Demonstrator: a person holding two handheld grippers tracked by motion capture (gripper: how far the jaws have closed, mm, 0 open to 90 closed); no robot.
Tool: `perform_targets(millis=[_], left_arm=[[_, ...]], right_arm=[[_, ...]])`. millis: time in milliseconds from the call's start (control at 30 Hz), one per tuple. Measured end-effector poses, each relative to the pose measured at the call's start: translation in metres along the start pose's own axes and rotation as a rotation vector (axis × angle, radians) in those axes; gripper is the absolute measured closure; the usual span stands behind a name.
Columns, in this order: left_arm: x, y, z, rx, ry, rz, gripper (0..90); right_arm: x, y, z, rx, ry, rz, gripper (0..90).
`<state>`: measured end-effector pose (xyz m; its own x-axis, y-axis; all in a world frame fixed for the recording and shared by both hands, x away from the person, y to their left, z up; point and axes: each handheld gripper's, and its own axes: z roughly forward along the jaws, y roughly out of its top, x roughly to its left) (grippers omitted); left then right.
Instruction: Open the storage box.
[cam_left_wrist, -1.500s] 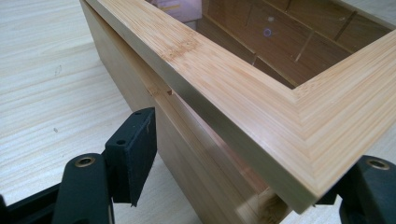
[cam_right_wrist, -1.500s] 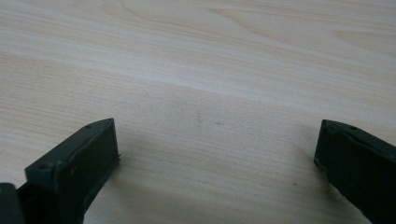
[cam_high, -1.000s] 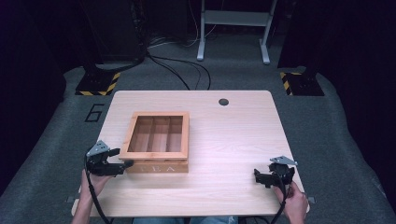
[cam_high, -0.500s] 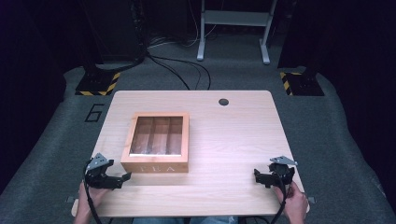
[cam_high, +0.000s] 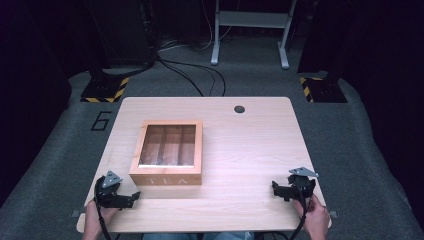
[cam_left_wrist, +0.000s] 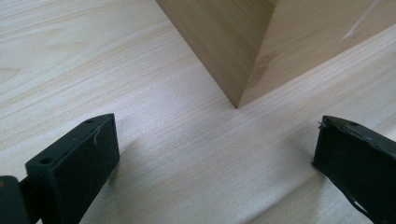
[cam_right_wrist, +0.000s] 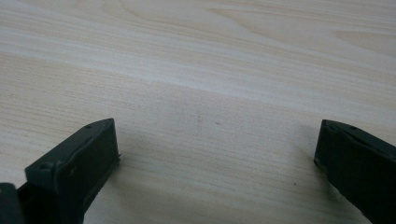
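Observation:
A wooden tea box (cam_high: 167, 152) with a glass-window lid and "TEA" on its front stands left of the table's middle, lid down. My left gripper (cam_high: 133, 196) rests low on the table just off the box's near left corner, apart from it. Its jaws have just been opening and now stand wide with nothing between them. In the left gripper view that box corner (cam_left_wrist: 243, 46) rises ahead of the open left gripper (cam_left_wrist: 215, 154). My right gripper (cam_high: 278, 190) sits near the table's front right, open over bare wood, as the right gripper view (cam_right_wrist: 215, 154) shows.
The light wooden table (cam_high: 250, 145) has a round cable hole (cam_high: 239, 109) at its far edge. Beyond it on the dark carpet are cables (cam_high: 195, 75), a white stand (cam_high: 250, 30) and hazard-striped bases (cam_high: 102, 89). A "6" (cam_high: 101, 121) is marked on the floor at left.
My left gripper has drawn back from the box's front left corner toward the near edge and sunk lower. The right gripper and the box have stayed put.

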<state>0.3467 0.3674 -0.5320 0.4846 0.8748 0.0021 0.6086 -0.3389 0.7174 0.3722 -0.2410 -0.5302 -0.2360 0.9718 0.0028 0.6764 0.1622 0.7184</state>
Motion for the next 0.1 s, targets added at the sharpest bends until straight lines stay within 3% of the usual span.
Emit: perform_targets(millis=[100], left_arm=[[-0.0003, -0.0001, 0.0004, -0.004, 0.005, -0.007, 0.0]], right_arm=[[0.0001, 0.0, 0.0, 0.0, 0.0, 0.0, 0.0]])
